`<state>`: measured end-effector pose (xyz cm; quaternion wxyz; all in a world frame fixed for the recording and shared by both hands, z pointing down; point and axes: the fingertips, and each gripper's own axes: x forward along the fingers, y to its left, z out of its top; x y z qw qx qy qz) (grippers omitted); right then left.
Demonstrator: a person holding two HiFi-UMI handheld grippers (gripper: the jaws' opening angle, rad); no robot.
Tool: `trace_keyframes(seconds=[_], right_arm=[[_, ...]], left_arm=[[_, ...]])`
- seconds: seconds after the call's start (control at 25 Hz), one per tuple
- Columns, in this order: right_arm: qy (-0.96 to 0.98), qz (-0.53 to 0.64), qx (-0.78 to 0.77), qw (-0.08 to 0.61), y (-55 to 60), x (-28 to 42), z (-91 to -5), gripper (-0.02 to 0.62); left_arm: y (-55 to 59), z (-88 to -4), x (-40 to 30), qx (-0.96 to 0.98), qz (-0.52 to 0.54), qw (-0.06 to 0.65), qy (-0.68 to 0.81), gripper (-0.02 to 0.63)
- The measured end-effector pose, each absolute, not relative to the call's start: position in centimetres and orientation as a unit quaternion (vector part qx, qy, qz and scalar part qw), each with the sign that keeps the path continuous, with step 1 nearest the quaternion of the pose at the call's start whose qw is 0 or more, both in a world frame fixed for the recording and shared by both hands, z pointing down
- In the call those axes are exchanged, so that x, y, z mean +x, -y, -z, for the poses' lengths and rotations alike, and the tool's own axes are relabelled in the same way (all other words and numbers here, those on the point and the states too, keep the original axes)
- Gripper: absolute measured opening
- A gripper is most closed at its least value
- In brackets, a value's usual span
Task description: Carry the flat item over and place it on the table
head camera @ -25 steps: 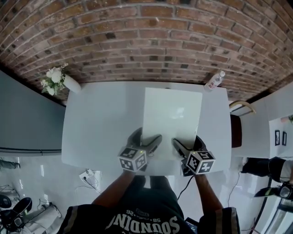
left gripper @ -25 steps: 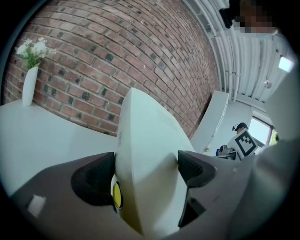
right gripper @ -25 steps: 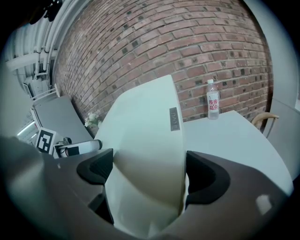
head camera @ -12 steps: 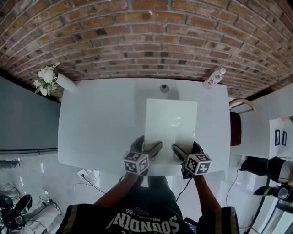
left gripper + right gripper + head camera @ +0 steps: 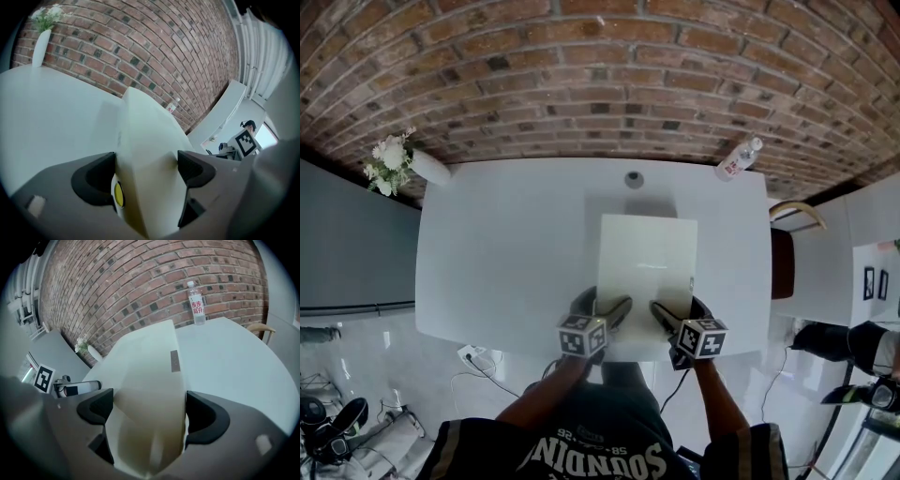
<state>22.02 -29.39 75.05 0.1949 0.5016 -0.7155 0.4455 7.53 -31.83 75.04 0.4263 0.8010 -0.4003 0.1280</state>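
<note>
- Flat item (image 5: pixel 647 267): a white rectangular board, its long side running away from the person. Its near short edge is held by both grippers above the desk's near rim, and the rest reaches out over the middle of the desk (image 5: pixel 506 253).
- Left gripper (image 5: pixel 602 309): its 2 fingers (image 5: pixel 93 178) are closed on the flat item's near left part, and the board fills the whole gap between them. A small yellow disc (image 5: pixel 118 195) shows just beside the left finger.
- Right gripper (image 5: pixel 680 314): its 2 fingers (image 5: pixel 206 416) are likewise clamped on the near right part, with the board pressed between them.
- Each gripper's marker cube (image 5: pixel 582 336) sits on the person's side of it, with a bare forearm (image 5: pixel 539 398) behind.
- A small dark label (image 5: pixel 175 361) lies on the board's face near its right long edge.
- A soft shadow (image 5: pixel 628 203) falls on the desk past the board's far edge. Whether that edge touches the desk cannot be told.
- A small round object (image 5: pixel 634 179) sits on the desk just beyond the shadow, near the far rim.
- A white vase of white flowers (image 5: pixel 394 164) stands at the far left corner, and an upright clear bottle (image 5: pixel 739 161) with a red label at the far right corner. Both are well apart from the board.
- A chair (image 5: pixel 792 220) stands at the desk's right end.
- A brick wall (image 5: pixel 600 75) rises behind the desk.
</note>
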Motion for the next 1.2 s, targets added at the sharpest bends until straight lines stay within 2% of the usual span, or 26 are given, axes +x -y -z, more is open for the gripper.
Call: trace_keyframes(seconds=[0.84, 1.2], right_arm=[[0.7, -0.461, 0.496, 0.227, 27.8, 22.7, -78.3, 0.494], [0.685, -0.482, 0.51, 0.196, 27.9, 23.2, -76.8, 0.497]], left_arm=[[29.3, -79.3, 8.1, 0.772, -0.146, 0.475, 0.397, 0.425], [29.9, -77.9, 7.5, 0.799, -0.158, 0.446, 0.371, 0.44]])
